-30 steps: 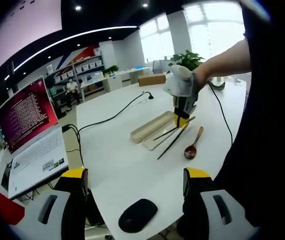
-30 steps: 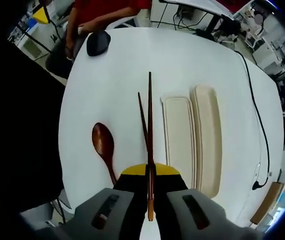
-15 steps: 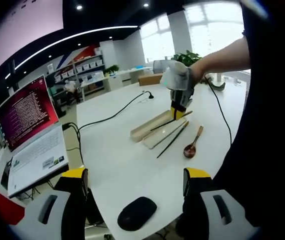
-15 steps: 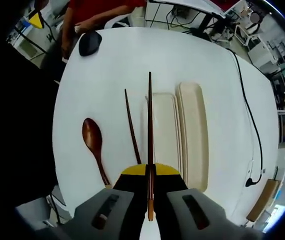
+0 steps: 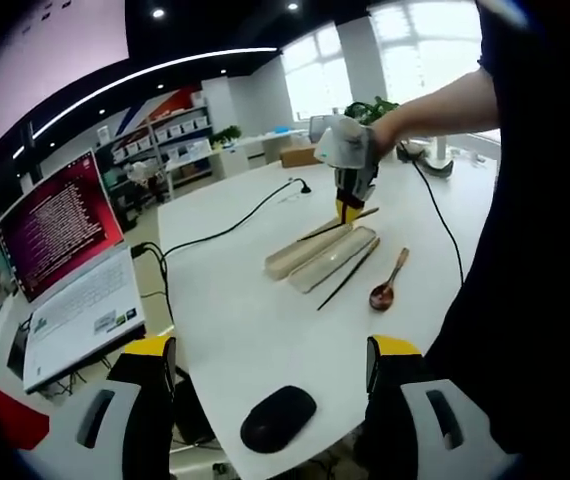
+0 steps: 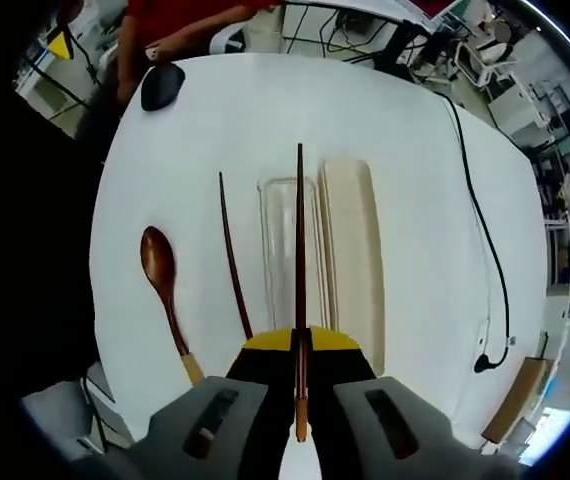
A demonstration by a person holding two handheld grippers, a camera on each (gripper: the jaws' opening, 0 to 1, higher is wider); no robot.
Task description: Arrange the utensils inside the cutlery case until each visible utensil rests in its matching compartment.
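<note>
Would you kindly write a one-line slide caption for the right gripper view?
Right gripper holds one chopstick over the cutlery case; second chopstick and spoon lie on the white table.

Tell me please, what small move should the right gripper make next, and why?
Probably lower the chopstick into the clear tray and then open. The right gripper is shut on it, and it hangs lengthwise over the tray's edge, beside the beige lid. The second chopstick and the spoon lie on the table.
</note>
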